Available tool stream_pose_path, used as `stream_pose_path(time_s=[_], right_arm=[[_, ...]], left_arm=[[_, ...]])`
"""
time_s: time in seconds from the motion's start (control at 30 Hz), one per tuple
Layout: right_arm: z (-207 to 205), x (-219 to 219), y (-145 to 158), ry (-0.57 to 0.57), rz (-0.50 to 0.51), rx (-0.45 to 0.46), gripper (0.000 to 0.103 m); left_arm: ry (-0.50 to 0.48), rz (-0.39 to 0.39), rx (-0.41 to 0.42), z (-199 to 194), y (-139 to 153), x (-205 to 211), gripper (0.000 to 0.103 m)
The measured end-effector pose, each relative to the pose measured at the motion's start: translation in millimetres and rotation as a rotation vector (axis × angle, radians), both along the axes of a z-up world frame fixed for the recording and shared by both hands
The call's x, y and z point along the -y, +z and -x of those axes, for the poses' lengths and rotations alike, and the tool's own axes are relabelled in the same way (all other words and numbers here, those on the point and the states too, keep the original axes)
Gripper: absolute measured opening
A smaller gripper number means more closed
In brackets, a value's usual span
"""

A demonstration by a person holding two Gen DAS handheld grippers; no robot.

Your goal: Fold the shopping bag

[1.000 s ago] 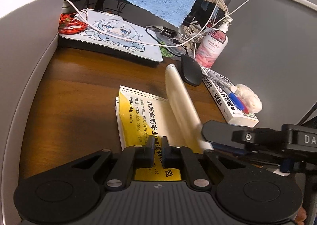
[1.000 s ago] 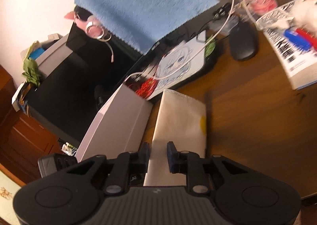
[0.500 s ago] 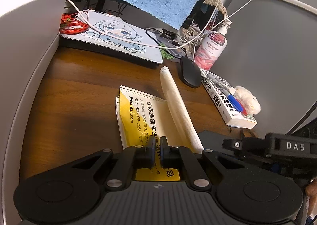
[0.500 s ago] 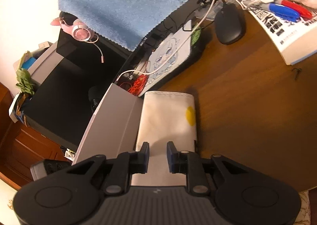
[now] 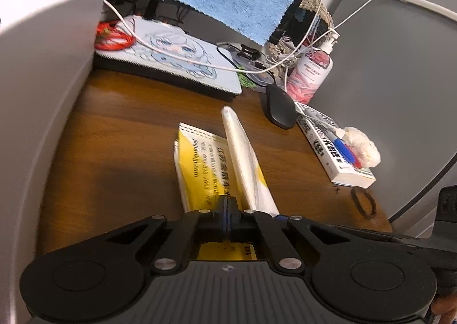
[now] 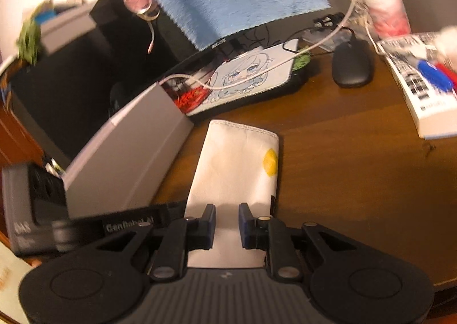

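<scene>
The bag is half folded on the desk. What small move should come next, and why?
Probably lower the flap all the way. The left tool is shut at the near edge of the bag, whose white flap stands on edge above the yellow printed side. The right tool is open, with the flap between its fingers, so it could press the fold flat.

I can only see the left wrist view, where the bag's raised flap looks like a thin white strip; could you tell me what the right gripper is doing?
Observer: The right gripper is open, and the near edge of the shopping bag shows in its gap.
Operator: Is the flap's face plain white?
Observer: No, it has a yellow spot near its right edge.
Operator: Is anything behind hidden from me?
Observer: A pink headset hangs at the top of the monitor.
</scene>
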State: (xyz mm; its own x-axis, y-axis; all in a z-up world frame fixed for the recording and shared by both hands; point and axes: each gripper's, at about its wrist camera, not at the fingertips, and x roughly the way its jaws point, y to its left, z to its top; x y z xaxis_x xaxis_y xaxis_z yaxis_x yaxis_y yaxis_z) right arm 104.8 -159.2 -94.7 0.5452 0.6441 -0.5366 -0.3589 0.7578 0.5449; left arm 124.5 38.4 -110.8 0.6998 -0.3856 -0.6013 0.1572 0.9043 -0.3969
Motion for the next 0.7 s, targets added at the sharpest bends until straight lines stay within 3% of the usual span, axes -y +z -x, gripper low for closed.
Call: stream_pose_path(time_s=[0.13,0.2,0.23,0.27,0.4,0.43,0.6,0.7], right_arm=[[1.5,-6.9,-0.1,0.006,0.054,0.013,0.011],[2.3,-8.4,0.7,0.006,0.066,0.018,0.011],[2.6,-9.1,0.9,0.006,0.071,0.02,0.011],[3.2,-10.0,1.0,0.007,0.076,0.024,0.01],[5.3,-12.9,1.3,0.005,0.092,0.039,0.01],[5.5,-12.9,1.3,0.004,0.092,0.041,0.01],[5.6,-10.4,0.1,0.01,0.079,0.042,0.01],[5.1,-8.7,-0.5,0.01,0.069,0.039,0.01]], left_arm=[[0.038,-0.049,0.038,11.0,13.2,-3.7,0.008],[0.059,-0.082,0.071,17.5,21.2,-4.6,0.021],[0.062,-0.092,0.093,21.2,26.7,-4.7,0.035],[0.059,-0.096,0.113,24.4,31.7,-4.6,0.037],[0.042,-0.156,0.206,33.6,53.4,4.1,0.036],[0.039,-0.17,0.208,31.1,55.3,6.8,0.031],[-0.011,-0.13,0.126,-5.8,47.7,21.7,0.008],[-0.023,-0.125,0.06,-25.0,34.7,30.0,0.005]])
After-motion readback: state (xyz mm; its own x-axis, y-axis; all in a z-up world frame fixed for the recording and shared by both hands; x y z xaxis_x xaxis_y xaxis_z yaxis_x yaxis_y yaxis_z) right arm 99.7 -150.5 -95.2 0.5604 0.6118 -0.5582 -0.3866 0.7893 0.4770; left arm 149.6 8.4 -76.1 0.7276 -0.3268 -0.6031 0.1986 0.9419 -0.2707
